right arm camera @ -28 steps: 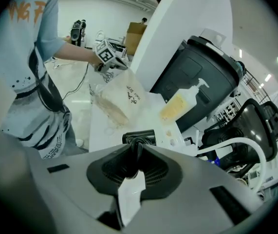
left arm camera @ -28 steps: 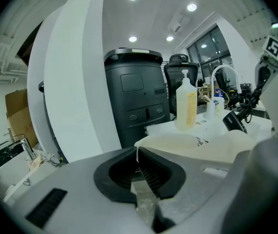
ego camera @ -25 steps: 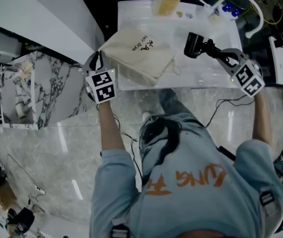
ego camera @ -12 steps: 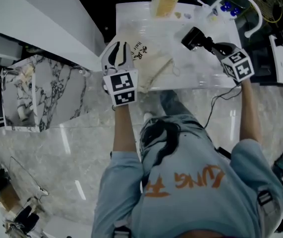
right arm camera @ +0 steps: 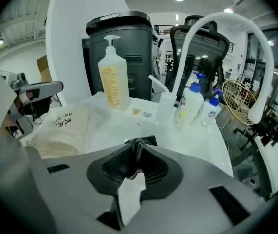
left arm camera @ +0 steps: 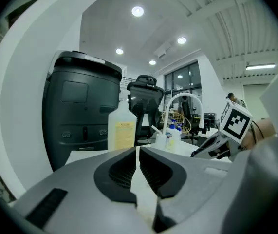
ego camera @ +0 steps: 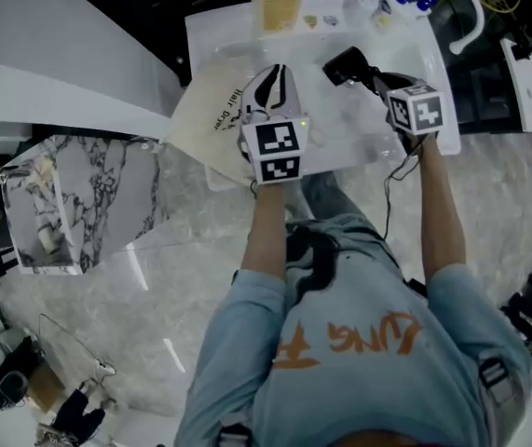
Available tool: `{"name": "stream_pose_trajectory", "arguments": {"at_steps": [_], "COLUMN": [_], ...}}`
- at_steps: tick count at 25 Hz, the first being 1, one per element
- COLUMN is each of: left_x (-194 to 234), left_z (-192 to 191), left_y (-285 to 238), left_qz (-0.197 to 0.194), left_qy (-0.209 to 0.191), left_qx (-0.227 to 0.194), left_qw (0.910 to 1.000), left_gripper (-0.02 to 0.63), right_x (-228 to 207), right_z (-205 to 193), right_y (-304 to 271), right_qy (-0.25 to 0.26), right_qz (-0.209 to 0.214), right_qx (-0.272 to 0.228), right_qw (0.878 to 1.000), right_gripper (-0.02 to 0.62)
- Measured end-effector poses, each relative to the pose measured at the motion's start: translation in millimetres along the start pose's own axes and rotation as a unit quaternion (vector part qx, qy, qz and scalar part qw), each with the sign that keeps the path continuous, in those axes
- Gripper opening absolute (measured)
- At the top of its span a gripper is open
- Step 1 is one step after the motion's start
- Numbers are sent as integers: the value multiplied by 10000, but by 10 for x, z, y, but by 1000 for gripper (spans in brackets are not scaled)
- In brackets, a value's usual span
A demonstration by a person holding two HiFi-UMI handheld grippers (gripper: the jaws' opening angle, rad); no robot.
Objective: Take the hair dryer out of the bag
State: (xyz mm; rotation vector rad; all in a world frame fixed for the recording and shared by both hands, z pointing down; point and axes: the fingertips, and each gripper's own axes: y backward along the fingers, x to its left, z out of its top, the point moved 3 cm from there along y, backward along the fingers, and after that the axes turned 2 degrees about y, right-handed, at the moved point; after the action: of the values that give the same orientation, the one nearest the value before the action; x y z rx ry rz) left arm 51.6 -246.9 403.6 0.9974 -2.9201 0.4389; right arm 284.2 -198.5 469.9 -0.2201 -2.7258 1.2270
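Swinging in from the left edge, the left gripper (ego camera: 273, 77) now hangs over the flat cream bag (ego camera: 211, 119), its jaws just closing, almost together on nothing. The bag looks released and emptied. Right of it, the hair dryer (ego camera: 345, 63) is out above the white counter (ego camera: 377, 147), lower than before, pinched in the right gripper (ego camera: 373, 77). It is black and stubby.

Bag (ego camera: 205, 124) edge hidden under left hand-held gripper (ego camera: 273, 71); bottle (right arm camera: 113, 77) label txt too small.
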Motion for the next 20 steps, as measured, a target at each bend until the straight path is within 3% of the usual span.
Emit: {"name": "stream_pose_trajectory", "arguments": {"at_steps": [6,10,20], "left_x": [-339,-499,-534], "left_z": [-160,-297,-680], "left_y": [-450,-664,-1041], "left_qz": [-205,-372,-267], "left_qy": [488,456,626], "left_qx": [55,253,793], "left_qw": [9986,9979,9945], "left_gripper": [5,5,5], "right_x": [-19,-21,-44], "right_z": [-187,-289,-587], "right_y": [-322,-465,-688], "right_qy": [-262,-539,-980], "right_qz": [-164,-125,133], "right_qx": [209,248,735], "right_qw": [9993,9982,9924], "right_gripper": [51,51,57]}}
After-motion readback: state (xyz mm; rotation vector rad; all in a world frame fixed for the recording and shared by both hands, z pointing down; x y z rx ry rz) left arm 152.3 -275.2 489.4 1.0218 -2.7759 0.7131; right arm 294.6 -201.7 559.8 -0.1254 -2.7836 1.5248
